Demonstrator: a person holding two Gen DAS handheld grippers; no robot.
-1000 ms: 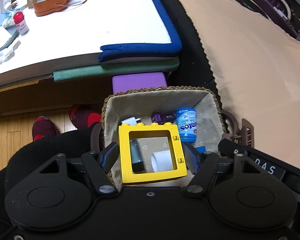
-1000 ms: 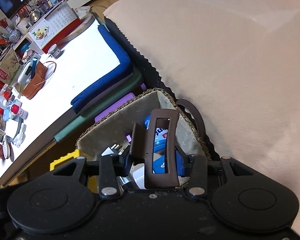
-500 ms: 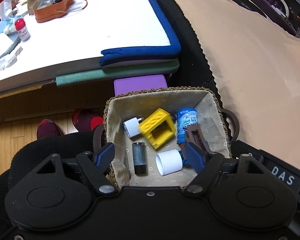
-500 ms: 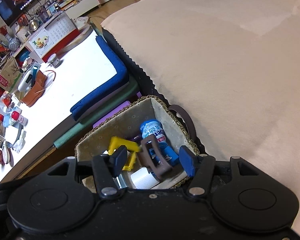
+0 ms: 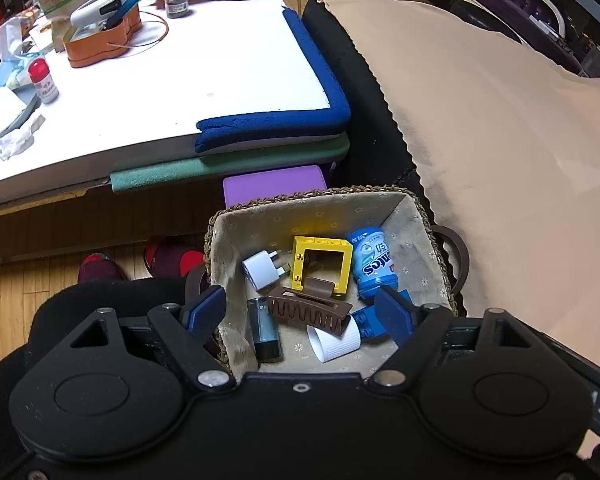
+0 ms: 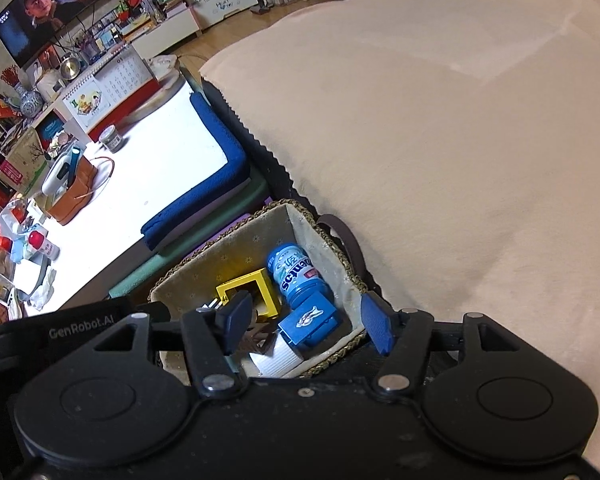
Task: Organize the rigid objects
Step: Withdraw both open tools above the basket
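Note:
A woven basket [image 5: 432, 216] [image 6: 340, 256] with a cloth lining holds a yellow frame brick [image 5: 322, 264] [image 6: 260, 286], a brown hair claw [image 5: 308, 312], a blue Mentos bottle [image 5: 372, 262] [image 6: 292, 270], a white plug adapter [image 5: 262, 270], a white cap [image 5: 334, 340], a dark cylinder [image 5: 266, 332] and a blue block [image 6: 310, 318]. My left gripper [image 5: 300, 314] is open and empty above the basket's near edge. My right gripper [image 6: 306, 320] is open and empty over the same basket.
A low white table [image 5: 180, 80] with blue and green foam edging stands behind the basket, carrying an orange box [image 5: 100, 44] and small jars. A purple block [image 5: 274, 188] sits under it. A beige cloth [image 5: 500, 140] covers the surface to the right.
Both grippers opened and pulled back. The yellow frame brick dropped from my left gripper and the brown hair claw from my right gripper; both now lie in the basket.

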